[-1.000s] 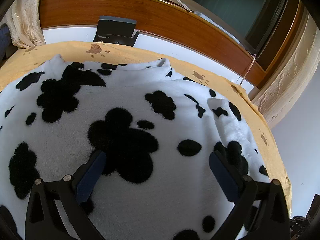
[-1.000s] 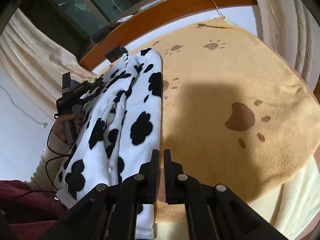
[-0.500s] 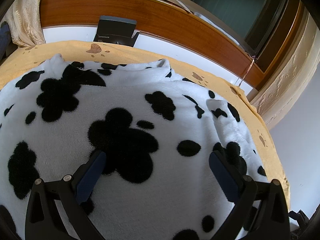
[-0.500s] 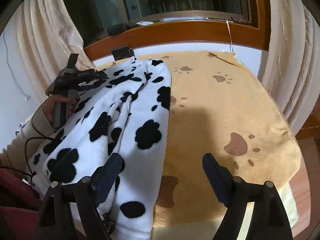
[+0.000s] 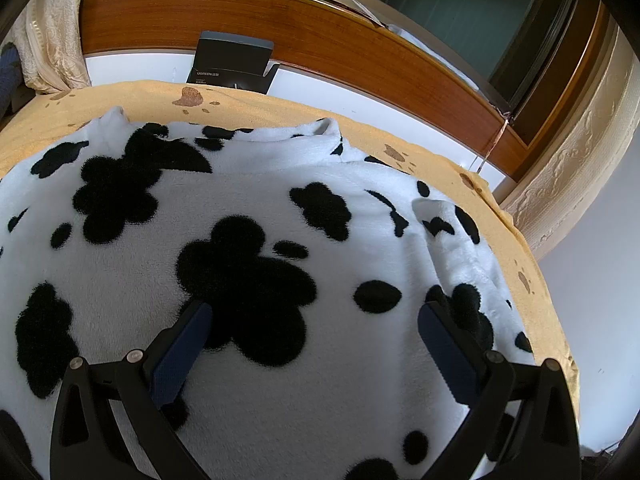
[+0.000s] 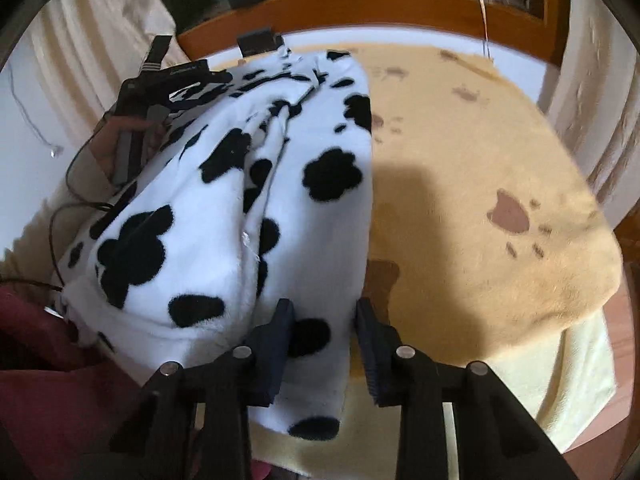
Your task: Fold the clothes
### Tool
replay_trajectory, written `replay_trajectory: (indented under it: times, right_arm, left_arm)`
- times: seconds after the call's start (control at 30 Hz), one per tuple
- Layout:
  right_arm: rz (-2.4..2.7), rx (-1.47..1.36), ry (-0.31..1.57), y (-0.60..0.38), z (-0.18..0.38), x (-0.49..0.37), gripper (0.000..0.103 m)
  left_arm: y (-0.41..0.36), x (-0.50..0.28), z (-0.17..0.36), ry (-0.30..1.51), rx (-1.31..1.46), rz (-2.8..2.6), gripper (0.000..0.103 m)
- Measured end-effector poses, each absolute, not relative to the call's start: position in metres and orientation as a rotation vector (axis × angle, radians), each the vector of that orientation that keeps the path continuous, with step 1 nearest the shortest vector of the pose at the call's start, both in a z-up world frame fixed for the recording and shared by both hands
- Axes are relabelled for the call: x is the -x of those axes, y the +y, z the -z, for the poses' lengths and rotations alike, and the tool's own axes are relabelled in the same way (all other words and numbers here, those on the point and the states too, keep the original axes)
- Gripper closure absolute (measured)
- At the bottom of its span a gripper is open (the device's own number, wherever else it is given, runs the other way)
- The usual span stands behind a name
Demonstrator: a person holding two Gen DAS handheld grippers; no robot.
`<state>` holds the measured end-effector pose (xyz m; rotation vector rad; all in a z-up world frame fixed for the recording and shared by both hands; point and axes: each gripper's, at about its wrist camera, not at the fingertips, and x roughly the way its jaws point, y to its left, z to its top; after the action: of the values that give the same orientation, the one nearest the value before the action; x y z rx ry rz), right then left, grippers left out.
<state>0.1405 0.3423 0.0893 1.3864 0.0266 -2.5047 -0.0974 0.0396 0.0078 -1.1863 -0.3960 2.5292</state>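
Note:
A white fleece garment with black paw-shaped spots [image 5: 280, 200] lies folded lengthwise on the tan blanket [image 5: 240, 100]. My left gripper [image 5: 314, 312] hovers over it with its jaws wide open and nothing pinched. In the right wrist view the garment [image 6: 320, 140] runs along the blanket's left half. A hand holds the left gripper [image 6: 160, 80] at the garment's far left side. My right gripper [image 6: 324, 306] is at the garment's near right corner. Its jaws are closing, with the cloth's edge lying flat between them.
The tan blanket with brown paw prints [image 6: 480, 160] covers the table's right half. A black box [image 5: 232, 60] leans against the wooden sill [image 5: 360, 40] behind. Cream curtains [image 5: 560, 200] hang at the sides. A maroon sleeve [image 6: 40, 360] and a black cable [image 6: 72, 168] are at the left.
The right gripper went from shut to wide open, then narrowed. It rolled and shifted left onto the garment's near right edge. The left gripper stayed put.

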Motion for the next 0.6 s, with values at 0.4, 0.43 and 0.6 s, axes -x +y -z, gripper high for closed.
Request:
replay_trajectory:
  times: [0.4,0.43,0.6]
  right_arm:
    - [2.676,-1.338,0.250,0.341,-0.120,-0.130,0.096]
    - [2.746,-1.311,0.315,0.347,-0.131,-0.128,0.096]
    - [3.164,-1.197,0.768,0.392,-0.180,-0.110,0.099]
  left_arm:
    - [0.037,0.097,-0.008,-0.416,1.178,-2.521,0.000]
    - [0.038,0.097,-0.008,-0.416,1.178,-2.521,0.000]
    - [0.038,0.098,-0.007,-0.416,1.178,-2.521,0.000]
